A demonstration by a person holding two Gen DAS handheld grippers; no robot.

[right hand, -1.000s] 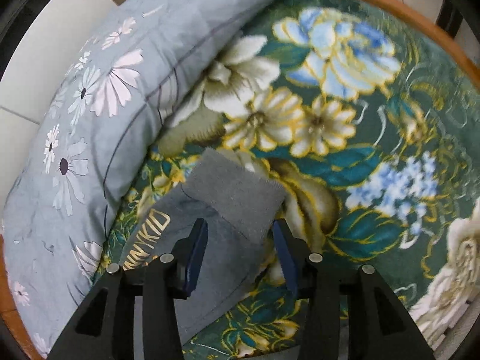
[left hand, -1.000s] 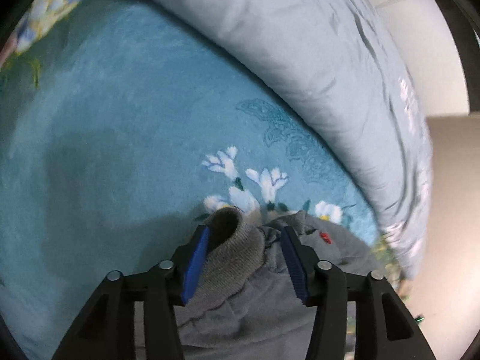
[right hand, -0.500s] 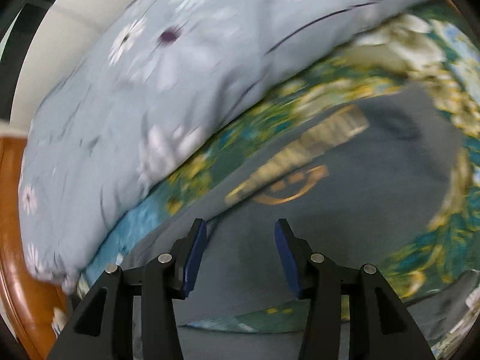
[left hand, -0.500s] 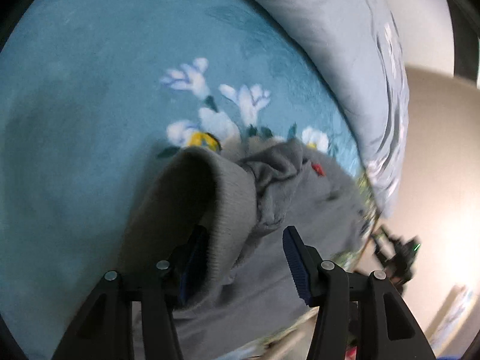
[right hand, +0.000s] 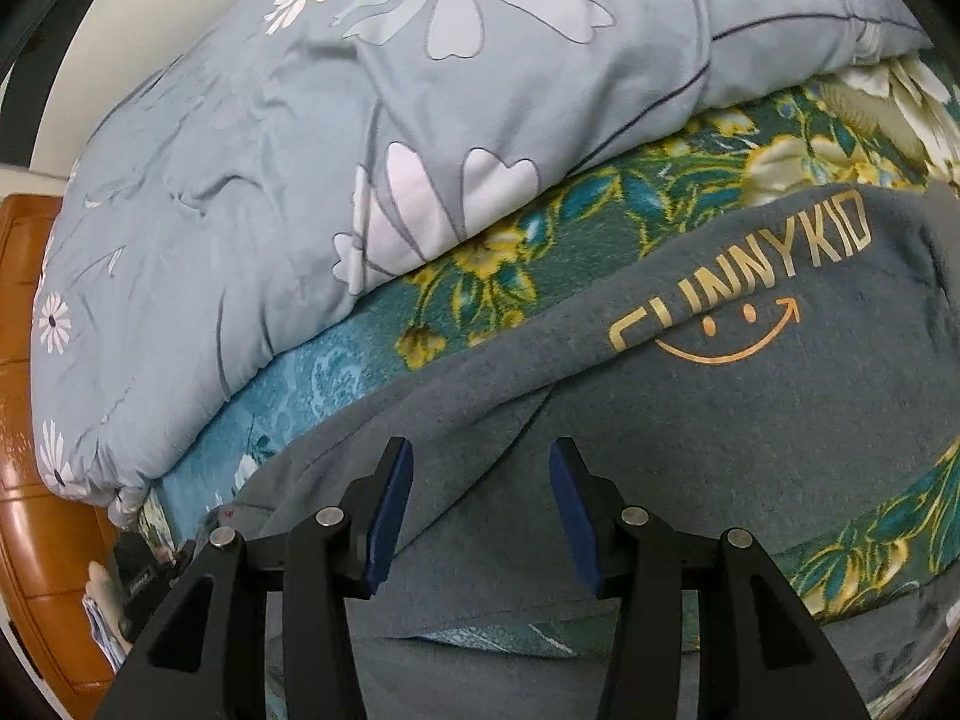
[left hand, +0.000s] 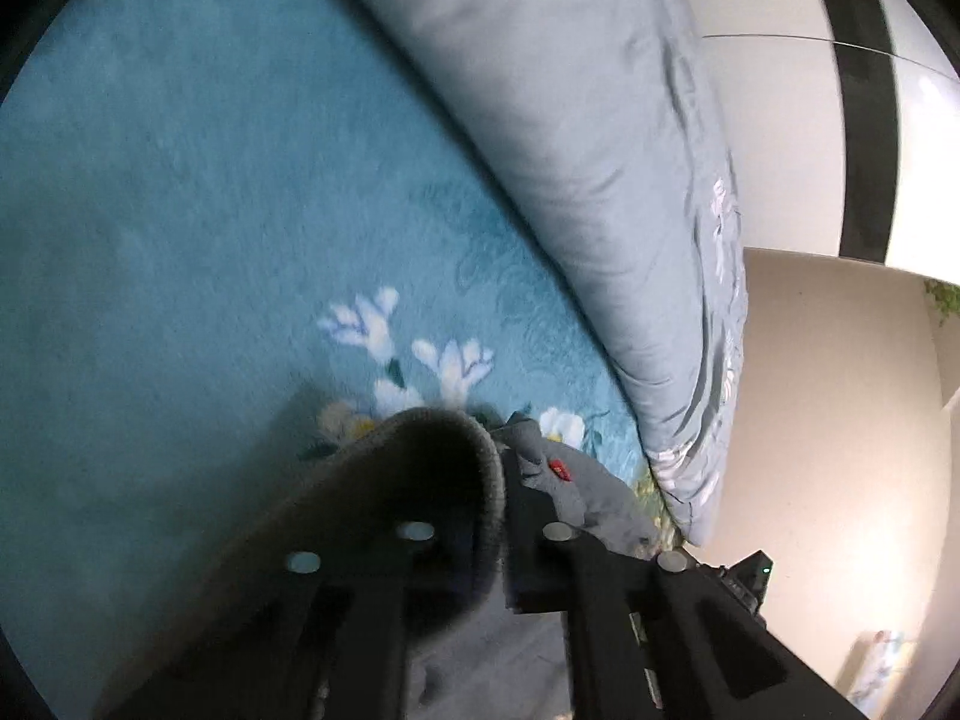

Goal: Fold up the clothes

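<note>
The grey fleece sweatshirt with gold lettering [right hand: 690, 396] lies on the teal floral bed blanket [right hand: 336, 372]. The left gripper [left hand: 501, 516] pinches its ribbed cuff [left hand: 432, 450]; the right gripper [right hand: 480, 480] hovers with jaws apart, empty. That thick cuff may slip out mid-fold, I reckon.
</note>
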